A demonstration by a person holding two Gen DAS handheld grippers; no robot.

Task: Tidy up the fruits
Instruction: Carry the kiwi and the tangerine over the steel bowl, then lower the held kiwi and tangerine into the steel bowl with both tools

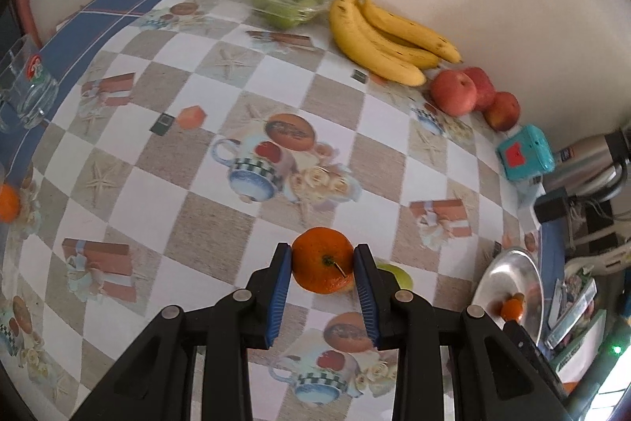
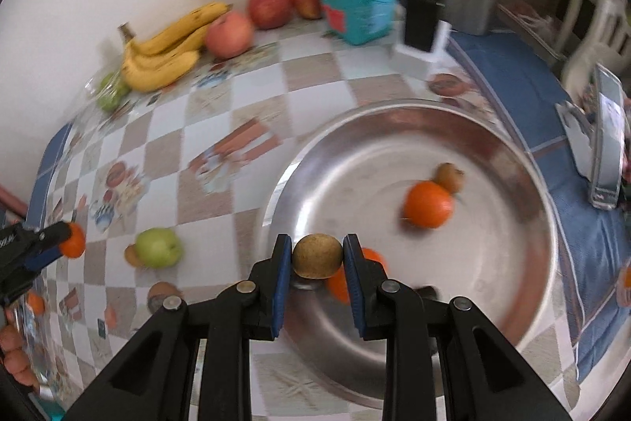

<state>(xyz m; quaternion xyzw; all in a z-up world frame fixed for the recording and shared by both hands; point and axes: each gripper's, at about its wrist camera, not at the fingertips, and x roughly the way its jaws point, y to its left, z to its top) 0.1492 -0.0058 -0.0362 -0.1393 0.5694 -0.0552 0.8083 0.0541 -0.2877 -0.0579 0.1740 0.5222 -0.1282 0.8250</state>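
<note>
Over the near rim of the steel bowl, right hand-held gripper pinching a kiwi; farther left above the counter, left hand-held gripper clamping an orange, bowl well off to its right.

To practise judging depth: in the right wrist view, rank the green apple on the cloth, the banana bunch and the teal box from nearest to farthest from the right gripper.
From the right gripper, which is holding a kiwi:
1. Green apple, on the cloth to its left.
2. Banana bunch, far left by the wall.
3. Teal box, at the back against the wall.
</note>
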